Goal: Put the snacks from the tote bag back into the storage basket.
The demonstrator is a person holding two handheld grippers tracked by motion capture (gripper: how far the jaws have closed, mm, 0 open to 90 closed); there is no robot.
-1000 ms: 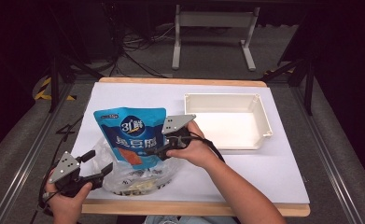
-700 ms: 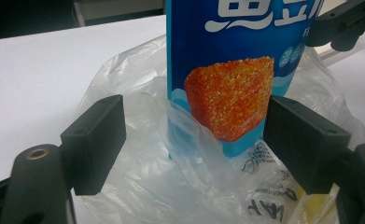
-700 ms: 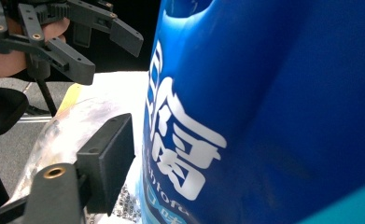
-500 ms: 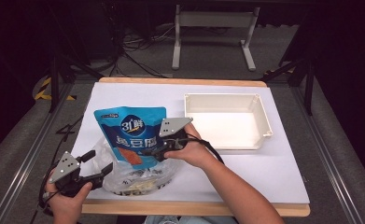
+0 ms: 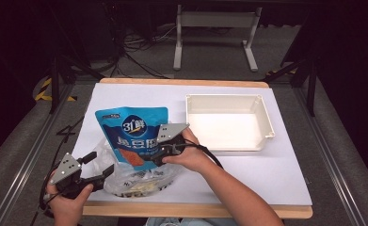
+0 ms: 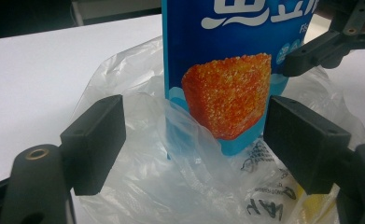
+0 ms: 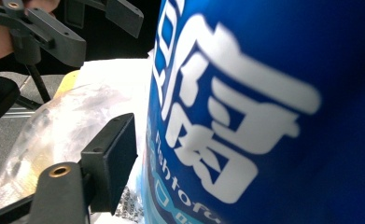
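A blue snack pouch (image 5: 132,132) with an orange picture lies on the white table, its lower end over a crumpled clear plastic bag (image 5: 134,181). My right gripper (image 5: 154,155) is shut on the pouch's lower right side. In the right gripper view the pouch (image 7: 264,116) covers one jaw; the other finger (image 7: 110,163) presses its edge. My left gripper (image 5: 100,163) stands open at the bag's left end. In the left gripper view the bag (image 6: 171,186) and the pouch's bottom (image 6: 227,84) sit between the wide jaws.
A shallow white tray (image 5: 228,123) stands to the right of the pouch. White paper (image 5: 266,179) covers the table, whose wooden front edge (image 5: 196,210) runs along the bottom. The dark floor beyond holds cables and a metal stand (image 5: 214,19).
My right gripper has shifted a little left and toward me with the pouch, bringing the pouch's lower end nearer the bag. The left gripper has stayed put.
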